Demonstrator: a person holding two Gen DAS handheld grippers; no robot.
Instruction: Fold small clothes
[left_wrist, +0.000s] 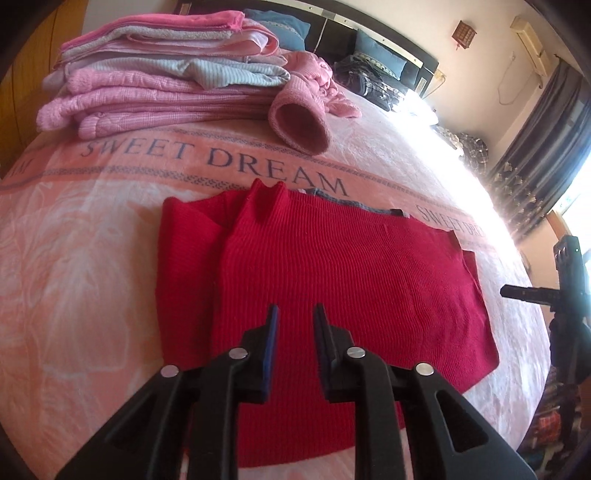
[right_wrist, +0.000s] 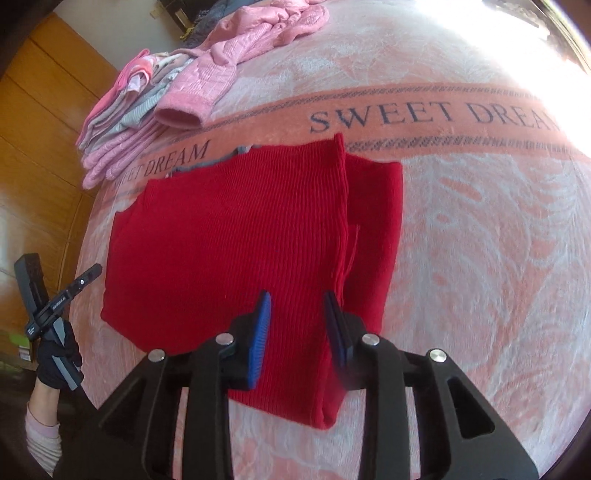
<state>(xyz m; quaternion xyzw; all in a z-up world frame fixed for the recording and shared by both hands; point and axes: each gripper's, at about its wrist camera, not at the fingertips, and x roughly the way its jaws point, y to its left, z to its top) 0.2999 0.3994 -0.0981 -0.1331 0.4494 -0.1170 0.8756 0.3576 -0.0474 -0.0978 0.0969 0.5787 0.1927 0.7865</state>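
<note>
A red ribbed knit sweater (left_wrist: 332, 266) lies flat on the bed, with a sleeve folded in over its body along one side (right_wrist: 373, 221). A grey edge (left_wrist: 343, 201) peeks out at its far side. My left gripper (left_wrist: 297, 314) hovers open over the near part of the sweater with nothing between its blue pads. My right gripper (right_wrist: 296, 299) is open too, above the sweater's (right_wrist: 229, 240) near edge beside the folded sleeve seam. Each gripper shows at the edge of the other's view: the right one (left_wrist: 532, 293), and the left one (right_wrist: 62, 295) held by a gloved hand (right_wrist: 59, 354).
A stack of folded pink and grey clothes (left_wrist: 159, 85) (right_wrist: 122, 129) sits at the far corner of the pink "SWEET DREAM" blanket (left_wrist: 74, 258) (right_wrist: 480, 258). An unfolded pink sweater (left_wrist: 299, 125) (right_wrist: 207, 92) lies beside it. Dark clothes (left_wrist: 369, 81) lie further back. A wooden wardrobe (right_wrist: 44, 129) stands alongside.
</note>
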